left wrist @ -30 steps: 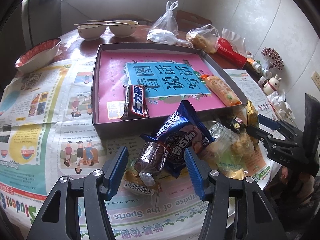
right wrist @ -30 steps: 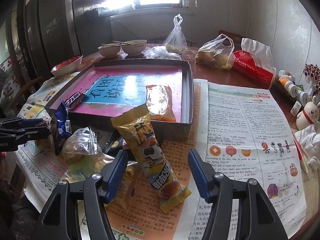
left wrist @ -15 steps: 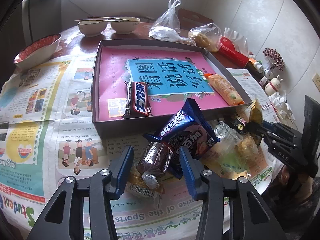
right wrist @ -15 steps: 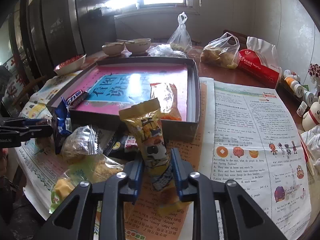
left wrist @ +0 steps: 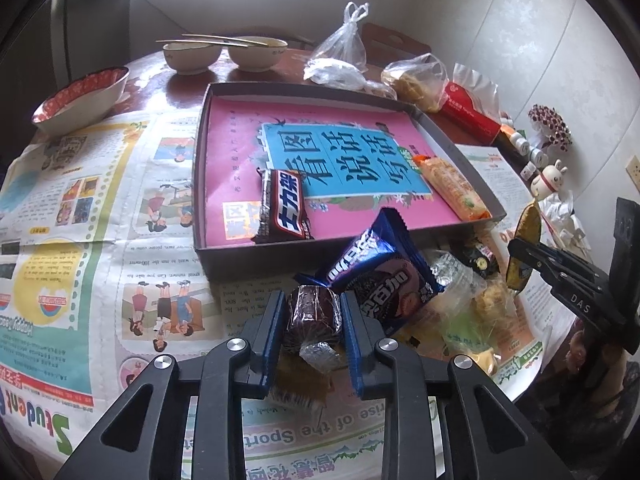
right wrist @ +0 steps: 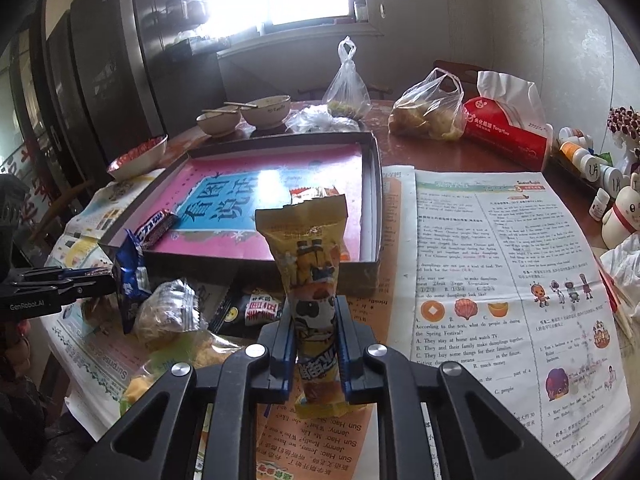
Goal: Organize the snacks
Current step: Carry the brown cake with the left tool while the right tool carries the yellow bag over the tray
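Near the front edge of the counter [left wrist: 152, 80], just short of the shallow box [left wrist: 202, 184], the left gripper [left wrist: 313, 322] has its jaws closed on a dark wrapped cake [left wrist: 314, 312]. It looks light and squashy under crinkly film, so the hold across its middle should stay gentle. To the right, the right gripper [right wrist: 313, 338] pinches a tall yellow snack packet [right wrist: 310, 264] low on its body; the packet stands nearly upright, its top free and likely to flop. Both tools point forward toward the box, held low over the newspaper [right wrist: 500, 264]. A chocolate bar [left wrist: 282, 210] already lies inside.
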